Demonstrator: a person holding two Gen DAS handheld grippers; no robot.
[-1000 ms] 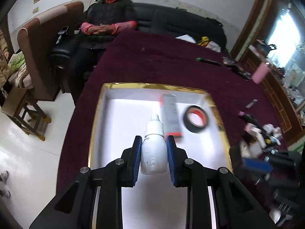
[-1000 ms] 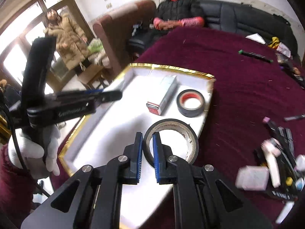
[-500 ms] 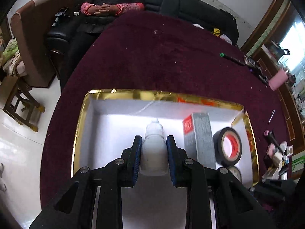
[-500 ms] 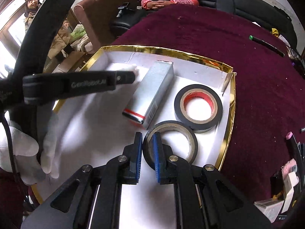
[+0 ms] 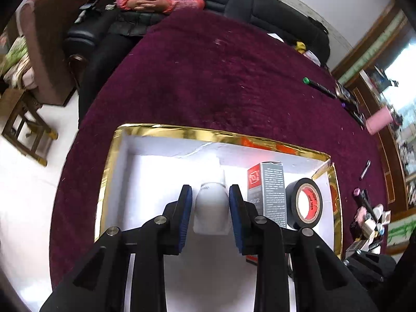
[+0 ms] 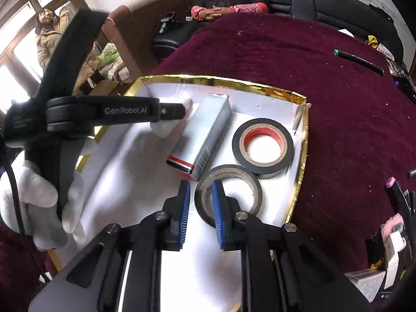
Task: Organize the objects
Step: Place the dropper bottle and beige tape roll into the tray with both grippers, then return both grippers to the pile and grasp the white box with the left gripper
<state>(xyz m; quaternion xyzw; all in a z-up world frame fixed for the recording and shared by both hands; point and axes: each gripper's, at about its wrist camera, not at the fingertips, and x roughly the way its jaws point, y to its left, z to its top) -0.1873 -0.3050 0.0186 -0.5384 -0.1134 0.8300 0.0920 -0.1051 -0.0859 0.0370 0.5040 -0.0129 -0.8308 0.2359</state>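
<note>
Left gripper [image 5: 210,202] has the white bottle [image 5: 212,208] between its pads, down in the gold-rimmed tray [image 5: 182,131]; looks like a sliver of gap on the left, hard to tell. Right gripper [image 6: 200,197] just eased open, pads straddling the wall of the grey tape roll [image 6: 228,195] lying flat. Tray count: two tape rolls, one silver box [image 6: 205,137], one bottle.

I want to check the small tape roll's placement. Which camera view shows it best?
The right wrist view: the small tape roll lies whole in the tray, one wall between the right gripper's pads. The left wrist view hides nearly all of it behind the gripper.
</note>
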